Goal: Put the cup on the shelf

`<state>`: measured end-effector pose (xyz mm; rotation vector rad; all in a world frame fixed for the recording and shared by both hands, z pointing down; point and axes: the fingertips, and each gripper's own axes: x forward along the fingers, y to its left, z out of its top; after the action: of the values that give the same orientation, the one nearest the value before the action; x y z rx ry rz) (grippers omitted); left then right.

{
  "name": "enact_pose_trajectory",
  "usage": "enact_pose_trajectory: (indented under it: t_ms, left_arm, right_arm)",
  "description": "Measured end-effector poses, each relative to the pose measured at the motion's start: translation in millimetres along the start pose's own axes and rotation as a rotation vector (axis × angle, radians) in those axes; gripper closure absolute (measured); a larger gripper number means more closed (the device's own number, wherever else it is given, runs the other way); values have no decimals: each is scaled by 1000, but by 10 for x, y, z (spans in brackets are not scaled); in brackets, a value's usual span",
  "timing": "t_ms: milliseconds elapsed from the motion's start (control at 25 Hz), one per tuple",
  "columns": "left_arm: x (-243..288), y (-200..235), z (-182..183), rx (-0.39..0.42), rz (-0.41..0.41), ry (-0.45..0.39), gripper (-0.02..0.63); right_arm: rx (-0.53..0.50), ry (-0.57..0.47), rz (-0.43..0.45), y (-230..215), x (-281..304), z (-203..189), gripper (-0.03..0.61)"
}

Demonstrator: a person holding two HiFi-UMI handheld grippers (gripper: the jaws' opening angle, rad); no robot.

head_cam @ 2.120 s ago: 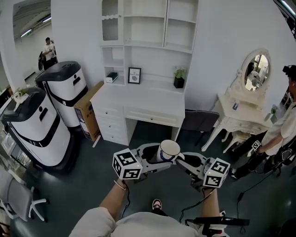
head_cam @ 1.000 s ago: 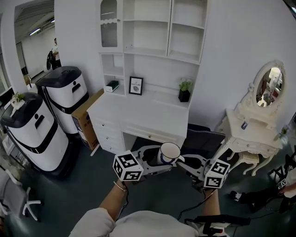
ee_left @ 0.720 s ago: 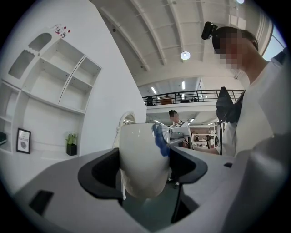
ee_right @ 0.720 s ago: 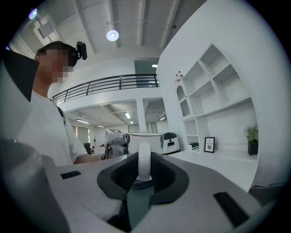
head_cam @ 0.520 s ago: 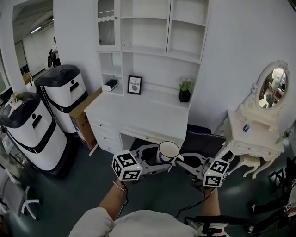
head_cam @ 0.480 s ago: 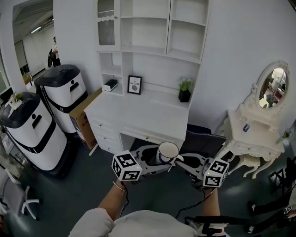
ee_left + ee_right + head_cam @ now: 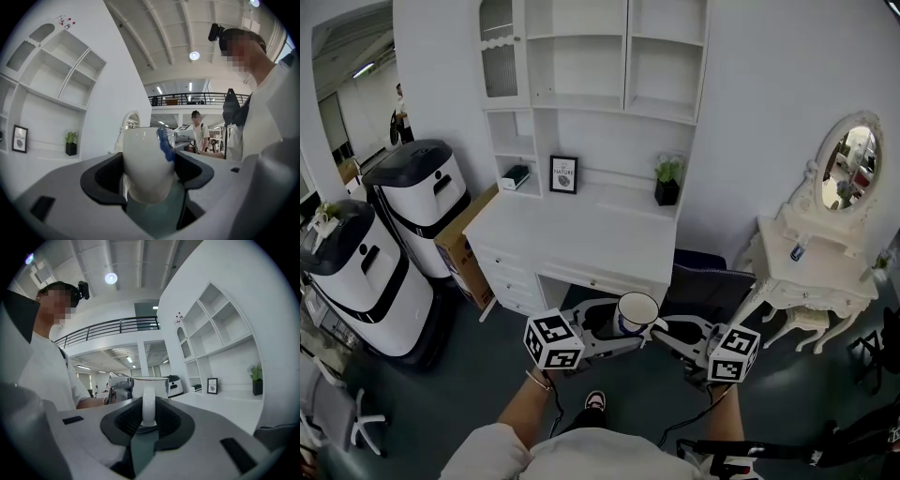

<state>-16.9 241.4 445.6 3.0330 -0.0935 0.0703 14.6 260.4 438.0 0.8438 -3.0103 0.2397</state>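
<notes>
A white cup (image 7: 637,312) with a blue mark and a dark rim hangs upright between both grippers, in front of the white desk (image 7: 581,230). My left gripper (image 7: 612,330) is shut on the cup's body (image 7: 144,164), its dark pads (image 7: 101,176) pressing on both sides. My right gripper (image 7: 664,330) is shut on the cup's handle (image 7: 148,405), which stands between its ribbed pads (image 7: 124,418). The white shelf unit (image 7: 581,70) rises above the desk, its open compartments bare. Both grippers point level, toward each other.
On the desk's back stand a framed picture (image 7: 563,174), a potted plant (image 7: 666,186) and a small object in a cubby (image 7: 516,176). A dark chair (image 7: 705,286) is tucked at the desk's right. A vanity table with mirror (image 7: 816,258) is to the right, two white machines (image 7: 361,272) and a cardboard box (image 7: 455,246) to the left.
Both grippers and the cup have drifted together toward the desk, grip unchanged. The view has shifted, and the person seen at the right edge earlier is out of frame.
</notes>
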Motion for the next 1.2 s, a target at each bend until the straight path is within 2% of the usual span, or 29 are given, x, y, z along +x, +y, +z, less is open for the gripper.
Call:
enact_pose_trajectory:
  t_ms: [400,680,1200]
  left_arm:
    - [164,446,80,40,-19,-6,264]
    - [326,1021,169,33,-18,-32,264]
    - [699,2183,413,37,-44,-3,262]
  right_arm:
    - [-25,-15,-16,-447,121,88,500]
    - [-35,0,-18,-1007,313,204,500]
    - [-22,-27,-50,-2153,666,487,500]
